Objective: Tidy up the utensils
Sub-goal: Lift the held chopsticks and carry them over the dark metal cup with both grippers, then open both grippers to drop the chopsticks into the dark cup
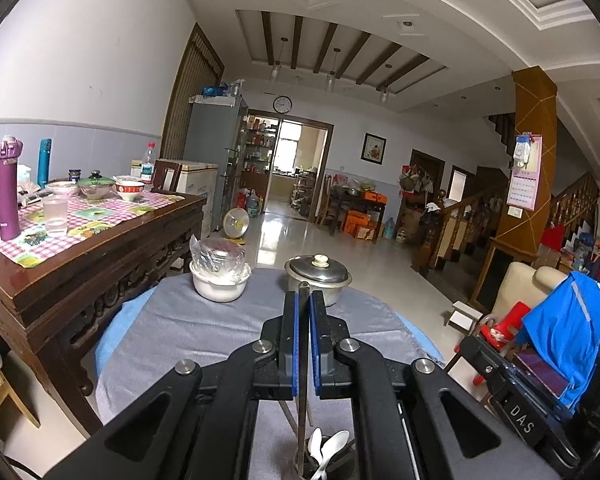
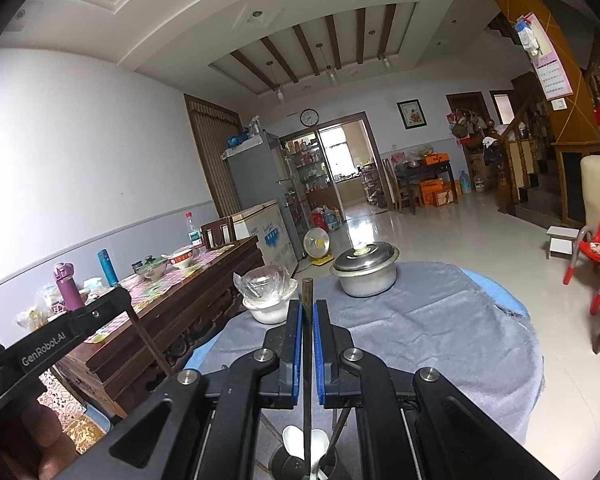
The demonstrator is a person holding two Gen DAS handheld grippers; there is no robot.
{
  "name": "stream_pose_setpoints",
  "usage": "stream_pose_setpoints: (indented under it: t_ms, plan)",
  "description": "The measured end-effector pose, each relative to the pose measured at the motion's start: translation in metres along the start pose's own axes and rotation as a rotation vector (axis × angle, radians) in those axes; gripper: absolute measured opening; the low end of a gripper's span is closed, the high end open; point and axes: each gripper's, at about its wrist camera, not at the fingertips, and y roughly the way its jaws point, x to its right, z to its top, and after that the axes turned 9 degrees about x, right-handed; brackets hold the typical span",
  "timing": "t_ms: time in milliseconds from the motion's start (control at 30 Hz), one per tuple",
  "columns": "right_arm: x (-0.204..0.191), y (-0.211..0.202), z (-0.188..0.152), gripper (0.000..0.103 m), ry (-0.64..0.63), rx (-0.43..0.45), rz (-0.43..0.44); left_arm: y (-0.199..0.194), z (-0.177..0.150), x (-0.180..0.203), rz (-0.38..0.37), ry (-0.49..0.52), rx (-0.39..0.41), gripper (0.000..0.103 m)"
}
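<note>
Grippers left (image 1: 304, 300) and right (image 2: 308, 308) point level, fingers each clamping an upright chopstick (image 2: 307, 296) (spoons (image 1: 324, 450) below).

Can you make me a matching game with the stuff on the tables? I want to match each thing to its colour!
Things:
1. tall bottle
2. pot with lid
3. bowl with a plastic bag in it
4. cloth on the round table

Colours:
A. white
B. grey
C. purple
D. silver metal

Pairs: 1-C, 2-D, 3-A, 4-B
</note>
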Motion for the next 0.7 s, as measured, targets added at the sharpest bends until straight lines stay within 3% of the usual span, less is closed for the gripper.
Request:
stream_pose_setpoints:
  t_ms: [600,700]
  plan:
    - [0.004,0.017,-0.012,0.007,0.012,-0.075,0.013,0.018,-0.013,-0.003,-0.022,-0.018,-0.073,0.006]
    - [0.005,0.020,-0.014,0.008,0.039,-0.108,0.027,0.020,-0.014,-0.006,-0.031,-0.025,-0.097,0.036]
